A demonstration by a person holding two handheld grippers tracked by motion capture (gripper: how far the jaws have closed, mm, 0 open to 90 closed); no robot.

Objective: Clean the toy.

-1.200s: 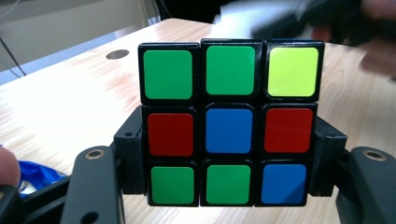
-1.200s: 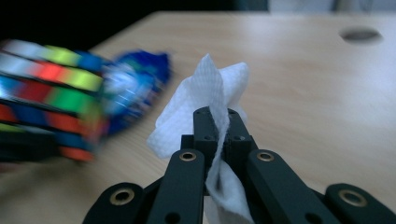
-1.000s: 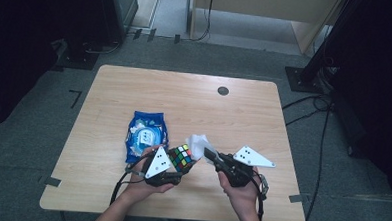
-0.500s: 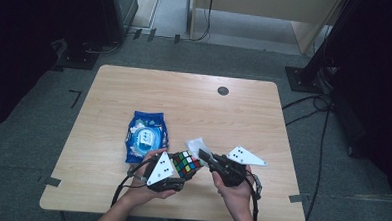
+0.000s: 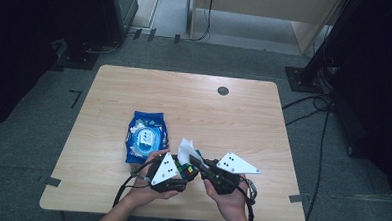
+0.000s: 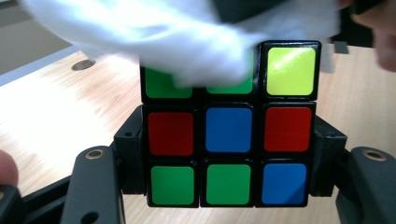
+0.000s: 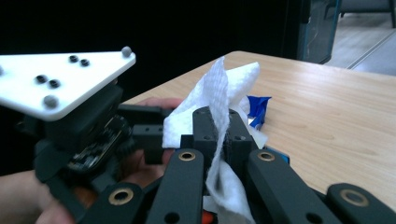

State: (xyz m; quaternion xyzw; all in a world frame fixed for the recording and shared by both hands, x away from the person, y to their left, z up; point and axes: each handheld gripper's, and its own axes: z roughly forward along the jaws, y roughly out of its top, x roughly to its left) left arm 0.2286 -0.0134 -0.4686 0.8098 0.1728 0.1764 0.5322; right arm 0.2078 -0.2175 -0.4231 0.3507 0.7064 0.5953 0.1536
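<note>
A puzzle cube (image 6: 229, 140) with green, red, blue and yellow tiles sits between the jaws of my left gripper (image 6: 229, 154), which is shut on its two sides. In the high view the cube (image 5: 185, 169) is held just above the table's near edge by the left gripper (image 5: 181, 171). My right gripper (image 7: 223, 126) is shut on a white wipe (image 7: 219, 88), a crumpled tissue. The wipe (image 6: 187, 37) lies over the cube's top row in the left gripper view. In the high view the right gripper (image 5: 197, 163) and wipe (image 5: 186, 149) meet the cube from the right.
A blue wipe packet (image 5: 145, 137) lies flat on the wooden table (image 5: 223, 116), just beyond my left hand. A small dark round cap (image 5: 223, 90) is set in the tabletop at the far right. Cables trail off the near edge.
The right gripper with the wipe has shifted left, closer onto the cube. The left gripper and cube have stayed almost in place.
</note>
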